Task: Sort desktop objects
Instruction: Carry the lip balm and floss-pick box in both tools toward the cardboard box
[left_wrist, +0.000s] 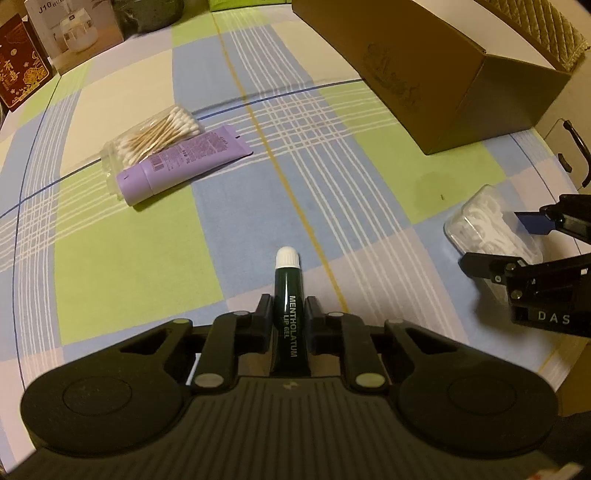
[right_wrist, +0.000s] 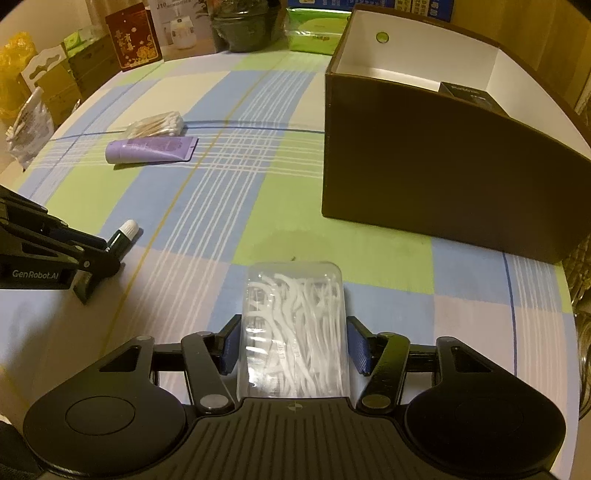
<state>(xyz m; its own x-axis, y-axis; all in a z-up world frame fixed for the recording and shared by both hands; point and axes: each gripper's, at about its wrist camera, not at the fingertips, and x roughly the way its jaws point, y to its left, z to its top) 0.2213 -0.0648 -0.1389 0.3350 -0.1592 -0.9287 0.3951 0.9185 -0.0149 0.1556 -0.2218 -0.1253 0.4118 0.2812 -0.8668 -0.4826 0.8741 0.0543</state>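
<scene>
Checked cloth in green, blue and cream covers the desk (right_wrist: 280, 184), with cartons and bags stacked along the upper edge of the right wrist view. Largest on it is the brown cardboard box (right_wrist: 443, 177), filling the upper right of that frame; its top is open and its inside is white, and only a dark, flat packet (right_wrist: 467, 94) is seen lying against the far right of its interior, the rest of the floor being hidden by the near wall. Sorting into this box is judged to be the step in hand, so each held item is best lifted clear above the near wall before being released, not pushed over the rim. Lower centre in the same view, the clear case of floss picks (right_wrist: 295, 328) is clamped between the blue pads of the right claw (right_wrist: 293, 347), whose jaws are set about halfway apart on the case's sides; a level carry is advised, since the smooth plastic could slip. In the left wrist view the left claw (left_wrist: 286, 317) is closed almost fully on the dark green lip gel tube (left_wrist: 287, 317), white cap pointing away, just above the cloth at lower centre. Untouched at the upper left lie the purple tube (left_wrist: 184, 162) and, touching it behind, the bag of cotton swabs (left_wrist: 155, 136).
</scene>
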